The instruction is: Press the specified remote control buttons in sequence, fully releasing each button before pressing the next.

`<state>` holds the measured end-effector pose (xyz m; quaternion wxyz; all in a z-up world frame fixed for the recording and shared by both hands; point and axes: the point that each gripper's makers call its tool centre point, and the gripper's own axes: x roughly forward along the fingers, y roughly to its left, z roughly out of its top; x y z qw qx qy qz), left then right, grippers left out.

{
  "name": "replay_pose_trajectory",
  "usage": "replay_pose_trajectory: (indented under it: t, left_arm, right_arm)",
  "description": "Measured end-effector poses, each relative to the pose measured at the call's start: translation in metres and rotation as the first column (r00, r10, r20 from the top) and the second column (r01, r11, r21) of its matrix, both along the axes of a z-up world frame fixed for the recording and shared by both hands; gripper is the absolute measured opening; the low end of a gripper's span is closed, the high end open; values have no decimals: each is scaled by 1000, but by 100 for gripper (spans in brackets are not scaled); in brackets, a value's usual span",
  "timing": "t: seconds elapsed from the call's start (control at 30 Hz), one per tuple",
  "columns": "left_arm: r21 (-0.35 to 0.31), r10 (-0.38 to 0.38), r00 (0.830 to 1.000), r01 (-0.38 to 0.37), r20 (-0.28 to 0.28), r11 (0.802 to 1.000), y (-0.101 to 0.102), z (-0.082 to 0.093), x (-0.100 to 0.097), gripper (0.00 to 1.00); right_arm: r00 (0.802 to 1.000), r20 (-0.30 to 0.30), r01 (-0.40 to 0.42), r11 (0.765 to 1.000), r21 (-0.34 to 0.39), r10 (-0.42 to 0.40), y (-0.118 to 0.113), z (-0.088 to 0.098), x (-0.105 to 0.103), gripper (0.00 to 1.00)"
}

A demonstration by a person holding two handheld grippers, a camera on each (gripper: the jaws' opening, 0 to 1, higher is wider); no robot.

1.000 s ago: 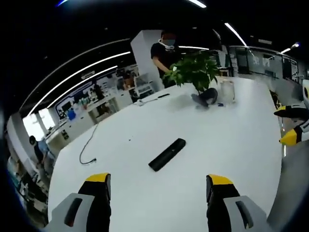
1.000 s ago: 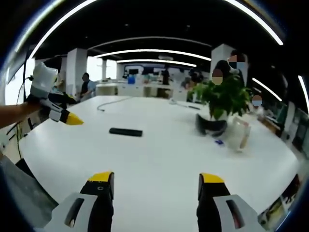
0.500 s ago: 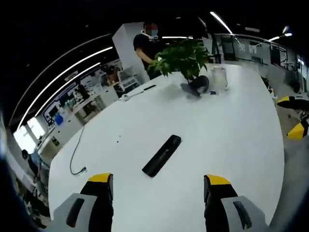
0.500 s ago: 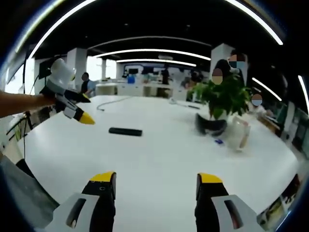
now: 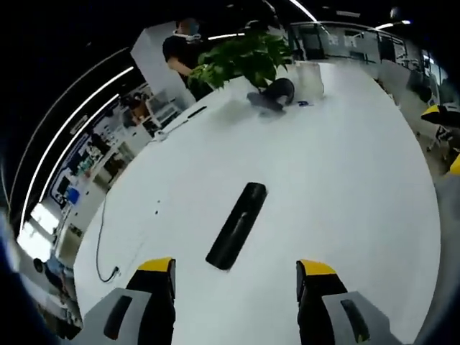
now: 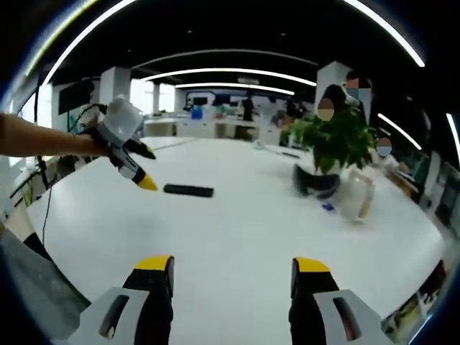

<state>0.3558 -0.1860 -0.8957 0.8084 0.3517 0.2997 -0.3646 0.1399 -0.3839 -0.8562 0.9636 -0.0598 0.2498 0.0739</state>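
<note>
You hold your left tongs [image 5: 235, 277] spread above the remote [image 5: 236, 225] on the worktop [image 5: 345, 165] to press buttons; your right tongs [image 6: 224, 277] are spread too.

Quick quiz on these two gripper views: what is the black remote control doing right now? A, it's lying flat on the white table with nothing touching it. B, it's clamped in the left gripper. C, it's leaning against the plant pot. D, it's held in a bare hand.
A: the remote control lies flat on the white table, ahead of the open left gripper and clear of its jaws.
</note>
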Motion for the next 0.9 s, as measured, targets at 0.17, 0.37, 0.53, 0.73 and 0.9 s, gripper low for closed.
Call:
replay_pose_trajectory:
  t: [0.17,0.37,0.53,0.73,0.9]
  left_arm:
    - [79,-41,999,42,-18,996,2,-16,9,69]
    - [154,-85,996,88,-26,984,4,-29,13,68]
    - [182,-108,992,117,-59,976,5,-39,17,69]
    - [241,-147,986,163,-82,957,7,-49,20,70]
    - [279,-161,983,181,-92,943,7,-54,27,69]
  right_arm:
    - [1000,-3,4,1000,-1,-4,-1,0,1,64]
    - [1000,-7,0,1000,-2,0,0,-1,1,64]
    - [1000,-13,-6,1000,0,6,2,-1,2,63]
    - [1000,-14,-5,1000,6,5,2,-1,2,63]
    - [1000,-24,-12,1000,2,12,3,-3,1,63]
